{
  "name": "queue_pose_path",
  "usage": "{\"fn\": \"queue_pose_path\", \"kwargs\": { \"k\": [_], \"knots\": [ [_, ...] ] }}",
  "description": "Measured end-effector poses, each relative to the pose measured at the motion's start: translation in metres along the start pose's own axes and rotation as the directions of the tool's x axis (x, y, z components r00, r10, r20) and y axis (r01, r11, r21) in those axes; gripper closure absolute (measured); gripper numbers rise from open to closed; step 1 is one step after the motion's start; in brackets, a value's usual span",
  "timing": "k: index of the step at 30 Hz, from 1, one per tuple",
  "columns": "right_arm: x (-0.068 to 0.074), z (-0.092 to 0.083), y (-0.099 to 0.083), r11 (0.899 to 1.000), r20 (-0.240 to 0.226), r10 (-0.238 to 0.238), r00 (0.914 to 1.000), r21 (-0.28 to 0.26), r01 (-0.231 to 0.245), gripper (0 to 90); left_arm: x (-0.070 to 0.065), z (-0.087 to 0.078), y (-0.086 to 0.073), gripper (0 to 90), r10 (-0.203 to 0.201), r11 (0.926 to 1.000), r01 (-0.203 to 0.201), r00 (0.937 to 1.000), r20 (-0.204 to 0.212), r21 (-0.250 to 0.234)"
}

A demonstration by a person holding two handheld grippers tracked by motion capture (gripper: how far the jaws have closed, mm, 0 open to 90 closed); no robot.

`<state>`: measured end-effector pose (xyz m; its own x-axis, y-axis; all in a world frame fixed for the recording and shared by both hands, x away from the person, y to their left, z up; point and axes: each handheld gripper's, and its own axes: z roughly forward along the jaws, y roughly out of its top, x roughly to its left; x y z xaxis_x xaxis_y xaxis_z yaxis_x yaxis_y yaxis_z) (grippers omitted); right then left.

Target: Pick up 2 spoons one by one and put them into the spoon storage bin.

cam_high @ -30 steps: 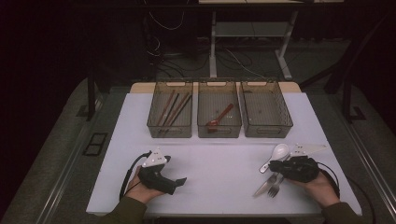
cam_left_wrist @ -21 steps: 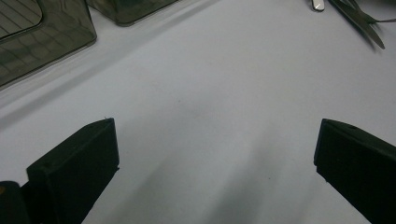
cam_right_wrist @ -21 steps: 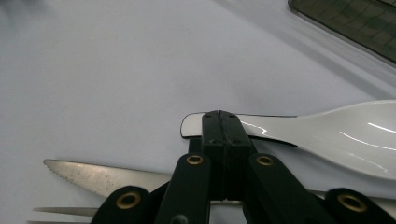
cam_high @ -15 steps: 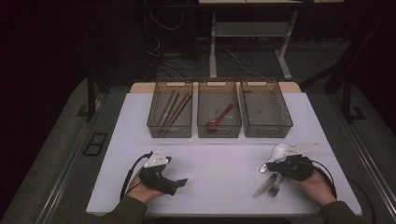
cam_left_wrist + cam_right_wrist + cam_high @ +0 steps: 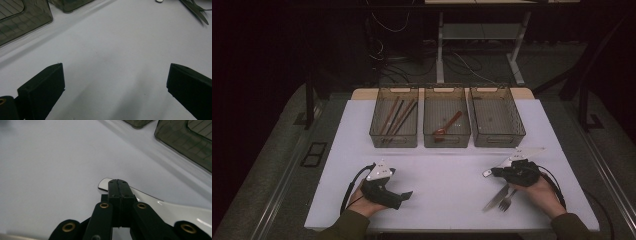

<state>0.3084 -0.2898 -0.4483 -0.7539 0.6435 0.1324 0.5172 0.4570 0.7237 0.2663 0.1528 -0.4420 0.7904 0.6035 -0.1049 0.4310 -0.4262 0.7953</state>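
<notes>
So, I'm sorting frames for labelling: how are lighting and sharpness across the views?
High view: dim, dark surroundings, table evenly lit, sharp. Left gripper view: near fingers soft, faint shadows on the table. Right gripper view: shut fingers fairly sharp; bright glare on the white utensil.

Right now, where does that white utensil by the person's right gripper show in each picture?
High view: low right, the white utensil pokes out leftward at the right gripper.
Left gripper view: a white sliver at the top edge, likely its tip, left of the knife and fork.
Right gripper view: centre, its rounded end by the shut jaws.
Shared landmark: the smoky bins beyond it.
</notes>
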Motion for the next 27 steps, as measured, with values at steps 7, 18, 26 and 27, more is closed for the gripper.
{"fn": "queue_pose_path", "kwargs": {
  "k": [7, 18, 26, 27],
  "knots": [
    [-0.004, 0.011, 0.009, 1.0, 0.006, -0.003, 1.0, 0.001, 0.003, 89.7, 0.001, 0.0, 0.0, 0.9, -0.001, 1.0, 0.001, 0.9999, -0.012, -0.007],
    [-0.012, 0.016, 0.017, 1.0, 0.008, 0.004, 1.0, -0.003, -0.004, 89.6, 0.0, 0.0, 0.0, 0.9, 0.008, 1.0, -0.009, 0.9998, -0.016, -0.003],
    [-0.021, -0.006, 0.017, 0.999, 0.03, 0.035, 0.9989, -0.043, -0.034, 71.4, 0.0, 0.0, -0.001, 2.4, 0.01, 0.9999, -0.01, 0.9998, -0.016, -0.004],
    [-0.022, -0.009, 0.017, 0.998, 0.033, 0.041, 0.9986, -0.046, -0.04, 68.3, 0.0, 0.0, -0.001, 2.4, 0.011, 0.9999, -0.012, 0.9998, -0.017, -0.007]
  ]
}}
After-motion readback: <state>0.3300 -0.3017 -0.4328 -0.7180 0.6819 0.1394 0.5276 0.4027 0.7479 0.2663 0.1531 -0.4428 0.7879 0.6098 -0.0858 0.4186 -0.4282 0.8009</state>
